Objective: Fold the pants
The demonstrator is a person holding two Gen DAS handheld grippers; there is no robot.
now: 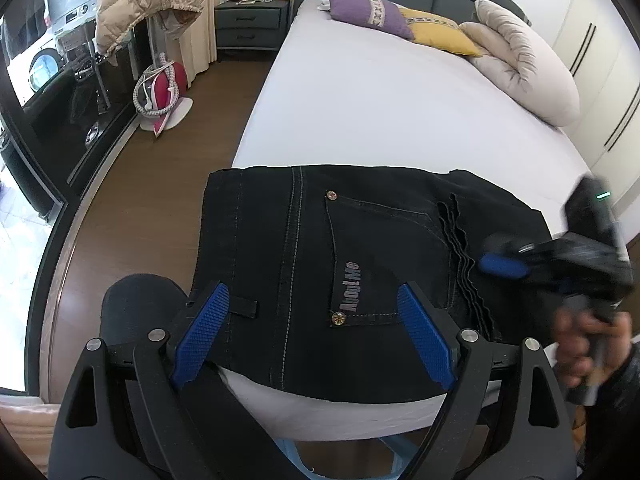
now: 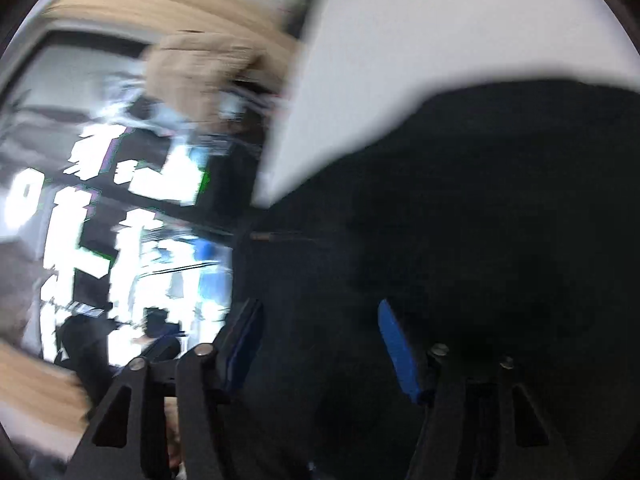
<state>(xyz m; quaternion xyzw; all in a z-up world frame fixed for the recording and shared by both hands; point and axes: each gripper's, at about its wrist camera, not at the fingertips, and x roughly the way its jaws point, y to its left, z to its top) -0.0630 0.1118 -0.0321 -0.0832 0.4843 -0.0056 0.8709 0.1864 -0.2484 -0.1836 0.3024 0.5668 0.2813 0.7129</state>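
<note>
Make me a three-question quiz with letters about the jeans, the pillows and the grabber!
1. Where do the black jeans lie?
A. on the bed's near end
B. on the floor
C. on the nightstand

2. What colour is the pillow nearest the nightstand?
A. green
B. purple
C. red

3. How does the left gripper stand?
A. shut on the jeans
B. open, over the jeans
C. shut on a pillow

Answers: 1 A, the folded jeans rest on the white bed sheet at its near end. 2 B, the purple pillow lies beside the yellow pillow. 3 B, its blue pads are spread wide, holding nothing.
</note>
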